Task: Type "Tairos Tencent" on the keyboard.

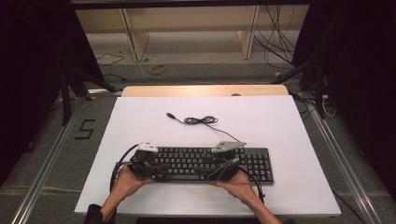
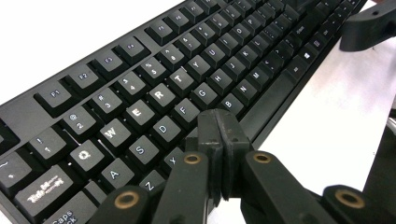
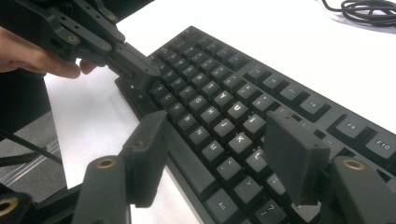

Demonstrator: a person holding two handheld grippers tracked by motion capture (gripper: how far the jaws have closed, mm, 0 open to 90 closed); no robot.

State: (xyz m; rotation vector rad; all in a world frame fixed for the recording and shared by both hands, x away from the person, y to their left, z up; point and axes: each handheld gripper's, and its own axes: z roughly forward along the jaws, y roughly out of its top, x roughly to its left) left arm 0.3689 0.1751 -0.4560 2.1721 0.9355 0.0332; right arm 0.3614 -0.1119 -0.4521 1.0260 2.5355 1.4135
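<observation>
Two forearms come in from the near edge of the white worktop (image 1: 140, 121), one hand on each of the two tongs, and between them lies a single black keyboard (image 1: 201, 163), set lengthwise across the near half of the board. One cable (image 1: 201, 120) runs from the keyboard's far edge and sits in a loose coil on the bare worktop beyond it, its plug end lying free to the left of the coil.

On the left, the left tongs (image 2: 219, 135) are pressed fully together, jaw against jaw with nothing caught between them. Their joined tip sits low over the keyboard's left letter block, around the C and V keys; whether it actually presses a key I cannot tell.

On the right, the right tongs (image 3: 215, 154) stand wide apart, gripping nothing. Their jaws hang just above the keyboard's near edge, one over the long bar at the front row, the other over the keys near L.
</observation>
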